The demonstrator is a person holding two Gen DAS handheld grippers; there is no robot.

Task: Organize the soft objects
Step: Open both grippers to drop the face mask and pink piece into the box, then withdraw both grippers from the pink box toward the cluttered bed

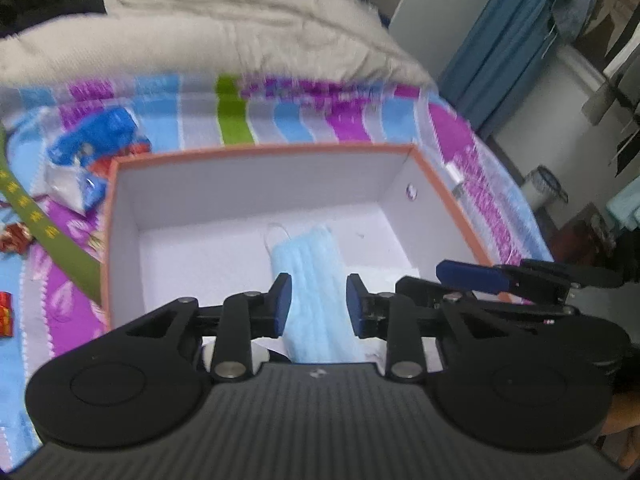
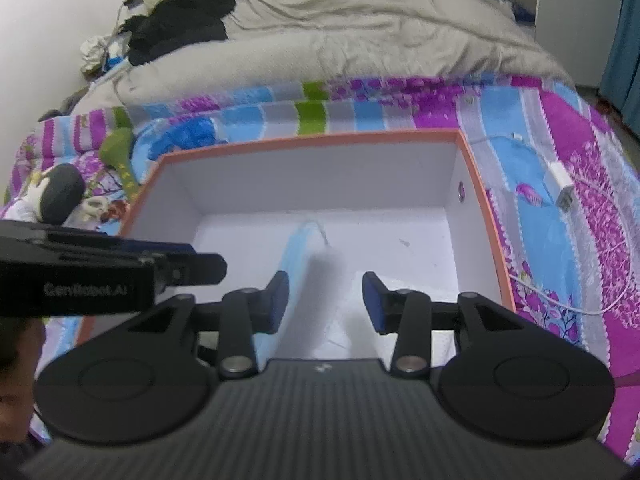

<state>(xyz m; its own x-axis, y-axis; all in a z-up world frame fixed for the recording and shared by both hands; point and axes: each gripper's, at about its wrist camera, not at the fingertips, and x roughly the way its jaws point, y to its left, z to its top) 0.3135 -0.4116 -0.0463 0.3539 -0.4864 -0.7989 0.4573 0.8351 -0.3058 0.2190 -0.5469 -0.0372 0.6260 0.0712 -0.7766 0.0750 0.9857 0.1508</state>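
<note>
I had the left claw (image 1: 319,300) apart, straddling the blue face mask (image 1: 308,256) on the orange-rimmed box (image 1: 264,151) floor; mask's long axis ran straight ahead between the pads; right claw (image 2: 326,304) also apart, mask left of centre.

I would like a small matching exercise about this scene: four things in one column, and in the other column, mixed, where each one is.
Things:
1. face mask
2. white charger
3. black garment
4. blue packet

Places:
A. on the grey duvet
B. inside the box
C. on the blanket, left of the box
D. on the blanket, right of the box

Pairs: 1-B, 2-D, 3-A, 4-C
</note>
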